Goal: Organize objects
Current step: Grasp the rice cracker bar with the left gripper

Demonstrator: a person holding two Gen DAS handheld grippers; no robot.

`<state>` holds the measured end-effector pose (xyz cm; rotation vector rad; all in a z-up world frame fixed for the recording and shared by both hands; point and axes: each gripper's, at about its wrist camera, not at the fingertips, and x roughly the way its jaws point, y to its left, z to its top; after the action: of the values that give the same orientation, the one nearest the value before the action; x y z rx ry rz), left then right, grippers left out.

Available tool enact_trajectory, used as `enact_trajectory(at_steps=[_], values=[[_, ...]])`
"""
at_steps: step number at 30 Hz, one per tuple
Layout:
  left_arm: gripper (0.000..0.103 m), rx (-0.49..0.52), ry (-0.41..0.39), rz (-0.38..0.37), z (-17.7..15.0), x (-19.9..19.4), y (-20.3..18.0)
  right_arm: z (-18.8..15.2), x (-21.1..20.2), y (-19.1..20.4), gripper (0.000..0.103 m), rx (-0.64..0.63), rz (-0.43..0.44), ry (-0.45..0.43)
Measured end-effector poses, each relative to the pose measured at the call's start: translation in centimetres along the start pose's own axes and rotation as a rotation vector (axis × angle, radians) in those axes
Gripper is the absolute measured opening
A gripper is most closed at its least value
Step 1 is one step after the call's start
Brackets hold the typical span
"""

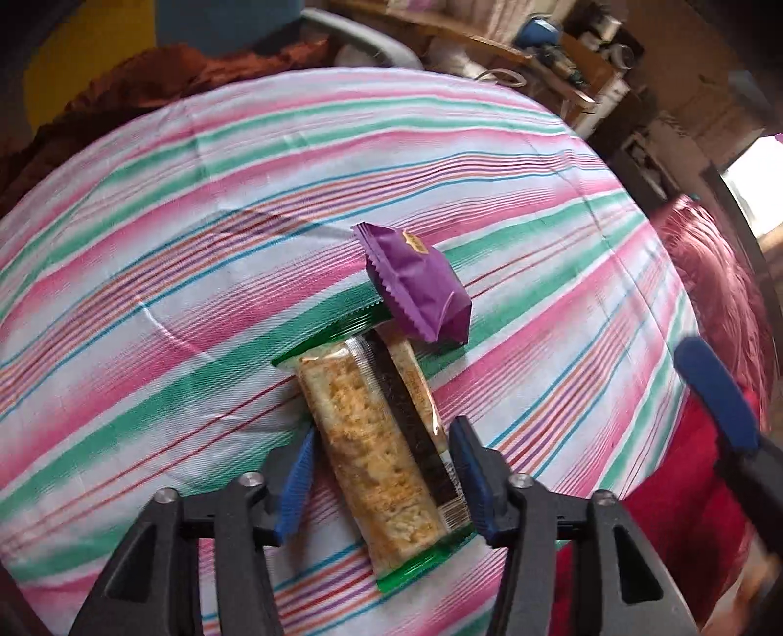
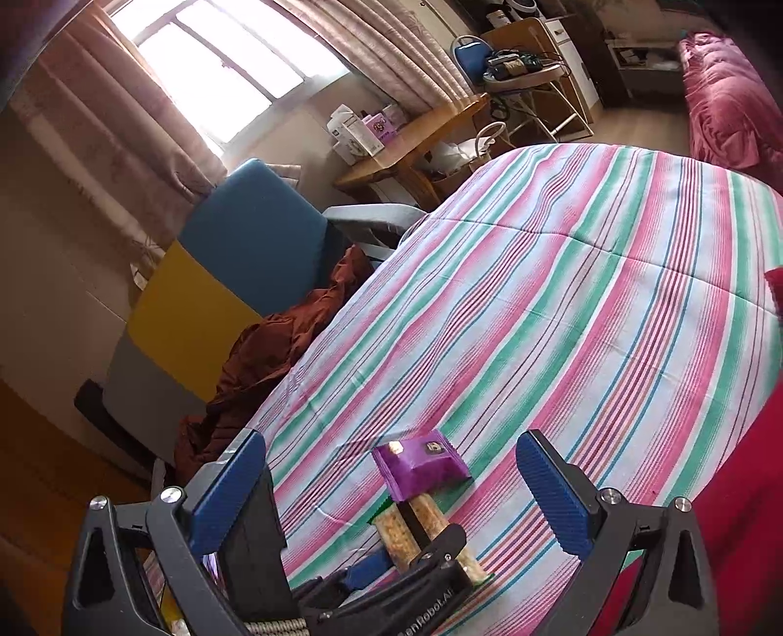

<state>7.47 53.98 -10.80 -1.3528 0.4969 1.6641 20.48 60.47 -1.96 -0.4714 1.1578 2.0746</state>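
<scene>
A striped sheet (image 2: 563,293), a rust-brown cloth (image 2: 274,362) beside it — wooden desk (image 2: 416,142) beyond.

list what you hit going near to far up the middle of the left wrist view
left gripper → clear-wrapped cracker bar with green ends, lying between the gripper's blue pads → purple snack packet resting on the bar's far end → bare striped bedsheet → blue chair

Only one piece of lettering reads clearly: white letters "enRobot.AI", cut off at the start, on the black plastic body of the left gripper (image 2: 386,570), low in the right wrist view. The purple foil snack packet (image 1: 416,283) ahead of that gripper carries a small yellow emblem, too blurred to read; print on the clear green-edged cracker wrapper (image 1: 377,440) between its fingers is illegible too
</scene>
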Motion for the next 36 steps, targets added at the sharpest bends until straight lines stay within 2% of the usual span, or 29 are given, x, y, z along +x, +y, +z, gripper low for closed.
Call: enact_trajectory(at_steps=[1,4,12,16,21,24,28,33,36], values=[[0.043,0.014,-0.008,0.004,-0.4,-0.3,0.4,0.0,0.1,-0.2,0.103,0.009,-0.005,0.004],[0.041,0.001,-0.026,0.014,-2.1,-1.7,3.0,0.1,0.6,-0.8,0.103,0.031,-0.019,0.028],[0.041,-0.046,-0.100,0.064,-10.0,-6.7,10.8,-0.6,2.9,-1.0,0.103,0.016,-0.065,0.145],[0.041,-0.082,-0.154,0.061,-12.9,-8.0,12.5,-1.3,4.2,-0.8,0.103,-0.024,-0.108,0.215],[0.042,-0.066,-0.180,0.048,-13.4,-8.0,12.7,-2.7,6.1,-0.5,0.103,-0.051,-0.105,0.335],[0.042,-0.075,-0.182,0.025,-13.5,-8.0,13.2,-3.3,6.5,0.2,0.103,-0.086,-0.097,0.370],[0.042,-0.087,-0.184,0.000,-14.2,-8.5,13.8,-3.7,8.2,1.2,0.103,-0.054,-0.057,0.449],[0.042,-0.093,-0.192,-0.025,-14.5,-8.8,14.1,-2.4,11.5,1.4,0.103,-0.014,-0.114,0.476],[0.042,-0.099,-0.199,-0.034,-14.7,-8.8,14.3,-2.0,13.2,1.7,0.102,-0.042,-0.120,0.487]])
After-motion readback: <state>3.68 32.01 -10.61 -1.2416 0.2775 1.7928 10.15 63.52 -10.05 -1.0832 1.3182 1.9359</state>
